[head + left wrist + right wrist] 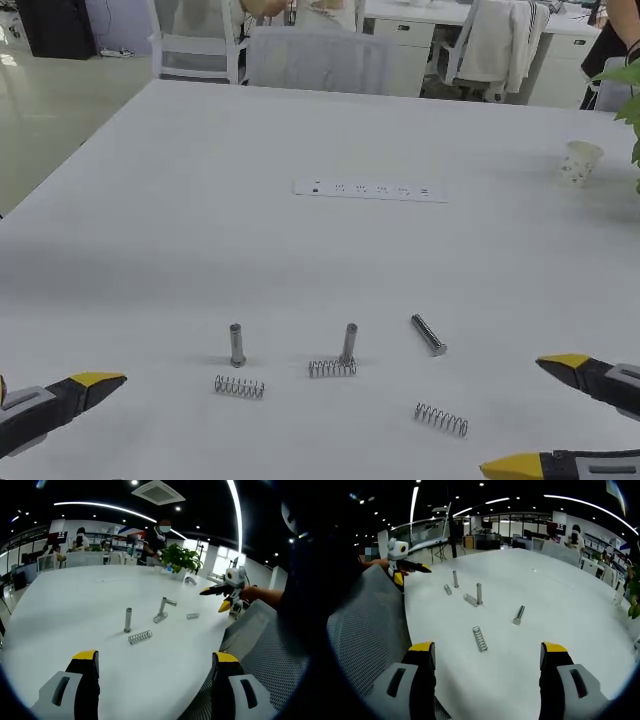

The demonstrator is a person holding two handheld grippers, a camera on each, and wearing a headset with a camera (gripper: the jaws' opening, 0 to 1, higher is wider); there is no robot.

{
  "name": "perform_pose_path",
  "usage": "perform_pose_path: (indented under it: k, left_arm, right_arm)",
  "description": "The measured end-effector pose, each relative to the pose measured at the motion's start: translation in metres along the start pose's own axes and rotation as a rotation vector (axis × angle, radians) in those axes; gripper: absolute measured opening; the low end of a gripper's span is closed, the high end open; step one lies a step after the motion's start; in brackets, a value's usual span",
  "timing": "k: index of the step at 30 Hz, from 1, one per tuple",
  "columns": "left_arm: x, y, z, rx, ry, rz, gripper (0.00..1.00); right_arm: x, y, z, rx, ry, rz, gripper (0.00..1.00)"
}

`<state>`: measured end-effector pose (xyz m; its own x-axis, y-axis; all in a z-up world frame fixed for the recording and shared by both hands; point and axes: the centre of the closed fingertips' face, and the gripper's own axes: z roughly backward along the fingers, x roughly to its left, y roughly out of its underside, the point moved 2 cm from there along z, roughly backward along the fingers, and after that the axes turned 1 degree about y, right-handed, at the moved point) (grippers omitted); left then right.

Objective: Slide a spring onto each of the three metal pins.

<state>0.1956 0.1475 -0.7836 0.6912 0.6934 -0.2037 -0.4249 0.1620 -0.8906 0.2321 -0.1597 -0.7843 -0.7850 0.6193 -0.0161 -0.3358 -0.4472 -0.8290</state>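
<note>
Head view: white desk carries three metal pins and three springs in a loose row toward its near side.

- Left pin stands upright. Left spring lies flat just in front of it, apart from it.
- Middle pin stands upright. Middle spring lies flat at its foot; whether they touch or have a slight gap cannot be told.
- Right pin lies on its side, slanted, with its wider head toward the near right. Right spring lies flat on the near side of it, apart.
- All three springs rest on the desk, none threaded on a pin.

Farther back lie a power strip and a paper cup, whose printed pattern is too small to read. Plant leaves are cut off by the right edge.

Left gripper view: left gripper is held over the near part of the desk. Its yellow-tipped jaws are wide apart with nothing between them, and the pins and springs lie ahead.

Right gripper view: right gripper likewise has its jaws spread wide and grips nothing. The right spring is the nearest item ahead. A mesh chair back covers the lower left and hides the desk edge there.

Head view, grippers: one jaw of the left gripper shows at lower left, and the other is almost wholly cut off by the frame. Both jaw tips of the right gripper show at lower right, with its body out of frame.
</note>
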Motion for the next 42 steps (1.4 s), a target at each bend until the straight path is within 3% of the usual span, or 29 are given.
perform_pose_path:
  k: [42]
  left_arm:
    - [-0.0032, -0.0018, -0.0026, 0.014, 0.008, -0.012, 0.89]
  right_arm:
    - [-0.0006, 0.0085, 0.0032, 0.009, -0.002, -0.015, 0.86]
